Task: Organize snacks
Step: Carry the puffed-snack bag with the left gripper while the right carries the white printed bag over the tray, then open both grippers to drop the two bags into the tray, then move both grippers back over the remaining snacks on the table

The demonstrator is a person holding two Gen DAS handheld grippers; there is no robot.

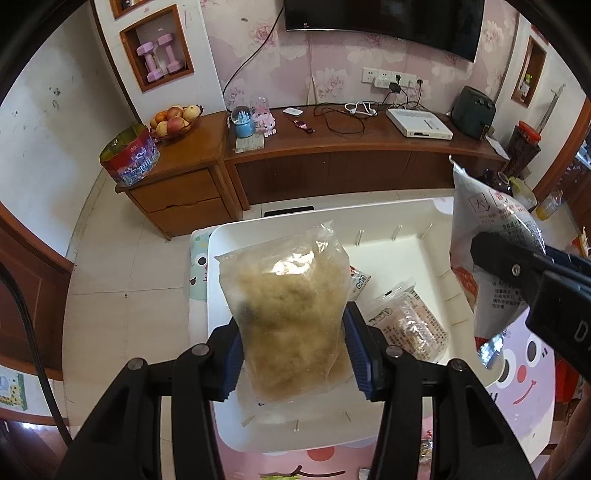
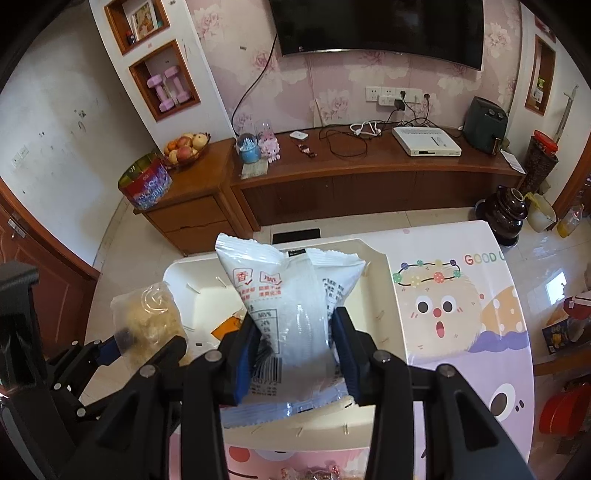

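Floral wallpaper, a wall-mounted television [image 2: 380, 29] and a long wooden cabinet [image 2: 369, 177] lie behind a cartoon-printed surface [image 2: 461, 314] that carries a white tray [image 1: 417, 251]. Over that tray the left tool [image 1: 293, 354] is closed on a clear bag of pale crumbly snack [image 1: 291, 317], pads pressed into both sides, with a small packet [image 1: 413, 325] lying in the tray beneath. Beside it the right tool [image 2: 295, 354] grips a white snack packet [image 2: 291, 310] above the same tray.
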